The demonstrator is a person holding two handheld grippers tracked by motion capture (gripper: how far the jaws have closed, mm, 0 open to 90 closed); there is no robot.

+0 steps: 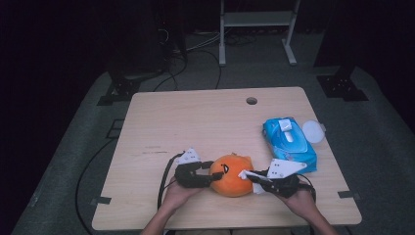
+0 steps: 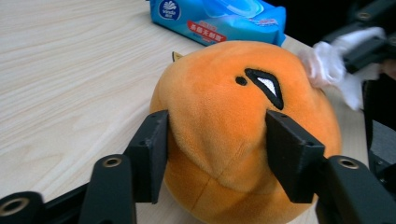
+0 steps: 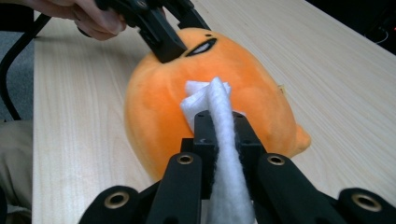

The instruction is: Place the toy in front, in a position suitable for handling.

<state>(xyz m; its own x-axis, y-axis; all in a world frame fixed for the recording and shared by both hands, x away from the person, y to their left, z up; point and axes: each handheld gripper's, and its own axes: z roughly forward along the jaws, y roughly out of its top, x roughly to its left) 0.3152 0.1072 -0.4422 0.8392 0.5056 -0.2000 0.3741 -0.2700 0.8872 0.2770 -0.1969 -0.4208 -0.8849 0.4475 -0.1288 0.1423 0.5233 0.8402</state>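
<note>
A round orange plush toy [image 1: 232, 175] [image 2: 233, 126] [image 3: 205, 107] with a black-and-white stitched eye lies near the table's front edge. My left gripper [image 1: 209, 176] [image 2: 217, 149] is shut on its left side, both jaws pressing into the fabric. My right gripper [image 1: 254, 178] [image 3: 219, 126] is shut on a white wet wipe [image 1: 248, 175] [image 3: 219, 140] [image 2: 327, 63], whose bunched end touches the toy's right side. In the right gripper view the left gripper's jaws grip the toy's far end.
A blue wet-wipe pack [image 1: 289, 143] [image 2: 219, 16] lies right of the toy, with a white round lid [image 1: 313, 131] beside it at the table edge. The wooden table [image 1: 195, 122] has a small hole [image 1: 251, 101] at the back. Cables trail on the floor beyond.
</note>
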